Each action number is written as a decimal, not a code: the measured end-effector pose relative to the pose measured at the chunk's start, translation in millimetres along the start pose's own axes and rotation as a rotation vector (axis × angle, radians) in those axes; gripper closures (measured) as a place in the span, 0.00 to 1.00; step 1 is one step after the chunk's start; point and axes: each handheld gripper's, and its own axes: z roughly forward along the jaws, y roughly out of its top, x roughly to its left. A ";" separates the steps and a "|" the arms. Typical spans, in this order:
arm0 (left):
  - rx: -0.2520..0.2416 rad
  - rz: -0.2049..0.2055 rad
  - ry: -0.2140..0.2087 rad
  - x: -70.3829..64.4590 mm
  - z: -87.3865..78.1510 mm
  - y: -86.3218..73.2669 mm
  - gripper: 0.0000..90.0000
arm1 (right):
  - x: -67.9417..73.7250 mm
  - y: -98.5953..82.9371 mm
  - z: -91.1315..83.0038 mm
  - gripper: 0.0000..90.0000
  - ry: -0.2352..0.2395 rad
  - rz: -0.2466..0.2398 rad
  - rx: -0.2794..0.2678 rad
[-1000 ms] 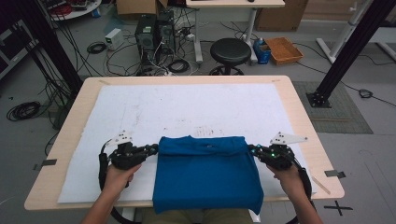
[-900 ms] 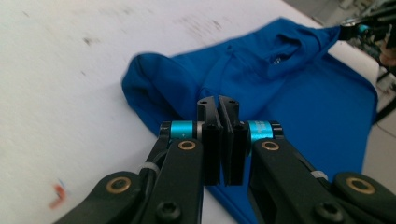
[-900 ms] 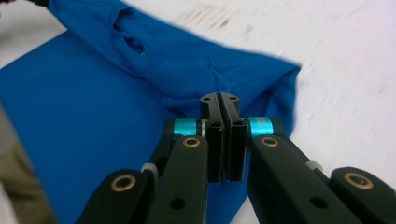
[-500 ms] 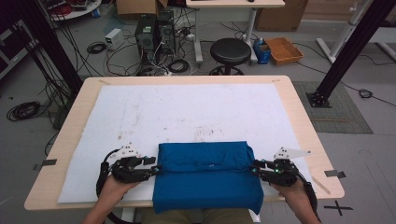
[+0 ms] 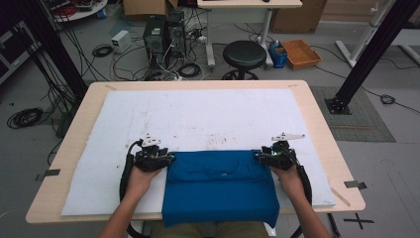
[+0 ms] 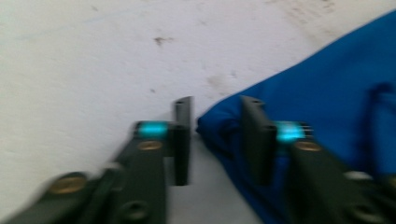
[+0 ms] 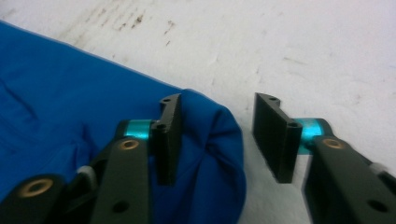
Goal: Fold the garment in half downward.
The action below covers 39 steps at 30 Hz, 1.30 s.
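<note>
Two grippers flank one folded blue garment [image 5: 220, 186], which lies on the white mat [image 5: 198, 114] at the near edge of the table [image 5: 317, 119]; its lower part hangs over that edge toward the person.

Left gripper [image 6: 215, 135]: jaws parted, nothing clamped. The garment's rolled corner [image 6: 219, 128] sits in the gap, near the right-hand jaw; the frame is blurred, so contact cannot be confirmed. In the high view this gripper [image 5: 166, 158] stands at the garment's far-left corner.

Right gripper [image 7: 217, 135]: jaws wide apart, released. The bunched corner fold [image 7: 210, 140] lies against the inner face of the left-hand jaw; the other jaw stands clear of it over bare mat. In the high view this gripper [image 5: 265, 156] stands at the far-right corner.

Handling assessment: the cloth appears soft, light and limp, judging by the rounded folds and the draped edge. It will not hold shape when lifted; any unsupported span will sag, and layers may slide apart. No breakage risk. The matt weave suggests fair grip.

Recommended hold: the two far corners, where the fold is thickest, each jaw pair closing across all layers at once. A bite on the top layer alone would likely open the fold. Both sides should close together to keep the edge straight.
</note>
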 end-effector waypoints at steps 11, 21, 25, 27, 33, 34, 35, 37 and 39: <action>-0.143 -0.131 -0.004 17.4 3.0 17.2 0.91 | -6.0 16.7 -0.2 0.93 -0.036 -0.052 -0.085; -0.198 -0.034 0.035 9.0 6.1 37.1 0.61 | -12.1 35.3 11.5 0.57 -0.099 -0.020 -0.127; -0.212 -0.003 -0.057 -0.5 2.5 35.8 0.60 | -7.1 29.4 -0.3 0.53 -0.035 -0.033 -0.154; -0.172 0.032 -0.108 -7.3 7.2 32.6 0.60 | -1.4 26.4 -3.9 0.54 0.039 -0.046 -0.145; -0.037 0.045 -0.138 -16.2 28.9 25.5 0.64 | 17.2 22.5 11.0 0.69 0.076 -0.141 -0.034; -0.019 0.049 -0.135 -17.4 30.7 24.6 0.68 | 17.6 21.5 14.1 0.75 0.071 -0.142 -0.017; -0.010 0.062 -0.126 -18.5 31.4 23.8 0.75 | 17.4 20.5 16.2 0.83 0.064 -0.150 -0.005; -0.019 0.078 -0.123 -19.6 29.7 22.1 0.94 | 17.2 18.4 17.0 0.95 0.067 -0.172 0.001; -0.056 0.084 -0.146 -19.7 25.4 21.0 0.96 | 17.2 17.6 13.5 0.97 0.068 -0.180 -0.014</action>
